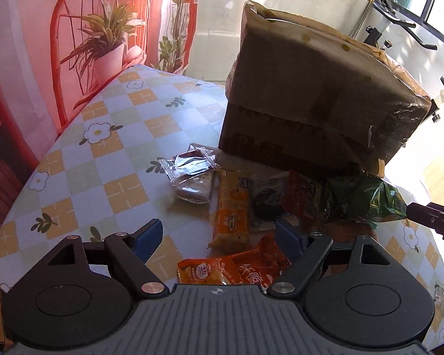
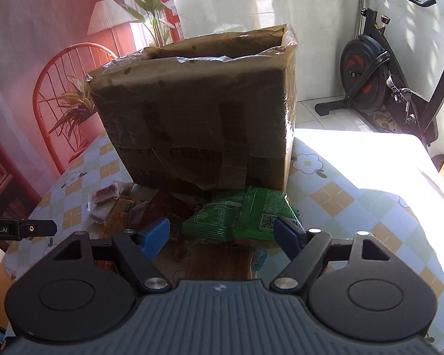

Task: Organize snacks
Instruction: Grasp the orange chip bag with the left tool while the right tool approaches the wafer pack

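Several snack packets (image 1: pixel 251 204) lie heaped on the checked tablecloth (image 1: pixel 103 159) against the foot of a cardboard box (image 2: pixel 198 118). Left gripper (image 1: pixel 219 236) hangs above the orange ones, jaws apart, empty. Right gripper (image 2: pixel 222 230) (also spread, nothing between) frames the green packet (image 2: pixel 239 216).

I see the table (image 2: pixel 334 198) under a checked cloth with white flowers, sunlight washing out its far right corner. Past that corner, an exercise bike (image 2: pixel 367 77) stands on the tiled floor. Beyond the table's left edge I've got a printed backdrop (image 1: pixel 29 29) showing a red chair (image 1: pixel 74 14), a potted plant (image 1: pixel 109 44) and a lamp (image 2: pixel 106 14).
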Demonstrator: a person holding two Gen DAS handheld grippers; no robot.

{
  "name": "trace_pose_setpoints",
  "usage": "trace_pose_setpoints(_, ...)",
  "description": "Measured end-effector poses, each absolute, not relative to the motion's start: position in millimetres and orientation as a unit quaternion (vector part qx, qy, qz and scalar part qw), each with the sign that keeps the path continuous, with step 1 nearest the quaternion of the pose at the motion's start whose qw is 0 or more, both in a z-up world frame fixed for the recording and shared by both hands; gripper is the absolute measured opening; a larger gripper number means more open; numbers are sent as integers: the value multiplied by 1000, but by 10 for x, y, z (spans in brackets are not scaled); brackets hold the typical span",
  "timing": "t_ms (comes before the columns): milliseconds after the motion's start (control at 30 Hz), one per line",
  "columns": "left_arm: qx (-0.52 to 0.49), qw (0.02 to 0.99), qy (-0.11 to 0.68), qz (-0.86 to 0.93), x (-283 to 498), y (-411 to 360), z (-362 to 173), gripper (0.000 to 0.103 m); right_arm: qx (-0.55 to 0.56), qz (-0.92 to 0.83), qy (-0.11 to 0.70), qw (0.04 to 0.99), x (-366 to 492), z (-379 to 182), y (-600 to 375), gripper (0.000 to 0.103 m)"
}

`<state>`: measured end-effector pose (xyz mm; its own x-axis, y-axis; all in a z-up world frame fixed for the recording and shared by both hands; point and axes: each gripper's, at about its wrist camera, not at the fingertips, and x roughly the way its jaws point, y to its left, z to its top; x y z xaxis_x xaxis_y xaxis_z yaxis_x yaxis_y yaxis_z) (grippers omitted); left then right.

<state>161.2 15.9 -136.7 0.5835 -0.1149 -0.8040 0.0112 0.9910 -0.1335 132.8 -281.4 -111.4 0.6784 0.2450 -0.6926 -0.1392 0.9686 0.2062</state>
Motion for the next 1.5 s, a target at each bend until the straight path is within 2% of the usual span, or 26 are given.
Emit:
trace_pose_setpoints(200,-45,865,497,-44,1535,117,-1738,85,65,111,405,905,1269,-1277,-2770,80)
trace_pose_setpoints(333,-71,852,517,-45,1471,148,-1940,85,79,110,415,899,1251,-1434,-2755,80)
trace_pose_setpoints(500,-89,851,516,-46,1478,124,-2002,86,84,118,430,891,1246,-1544,-2730,80)
trace_pose_setpoints(733,-80,843,528,-65,1454,-32,-2161,98,90,120,435,888,1250,-1619,-2730,80)
trace_pose_setpoints(1300,-84,838,532,-89,1486,-121,-2297,98,88,115,452,880,1280,-1748,-2746,80)
trace_pose_setpoints(1367,-89,839,528,-96,1478,-121,-2296,91,88,113,453,880,1287,-1763,-2752,80)
trace_pose_setpoints(1400,-90,841,523,-104,1469,-128,-2282,77,87,113,454,880,1289,-1768,-2750,80)
trace_pose_setpoints(1433,-84,845,517,-109,1451,-151,-2251,70,87,114,453,880,1290,-1775,-2749,80)
trace_pose_setpoints(1500,-64,853,507,-106,1424,-197,-2209,66,88,115,452,880,1293,-1787,-2751,83)
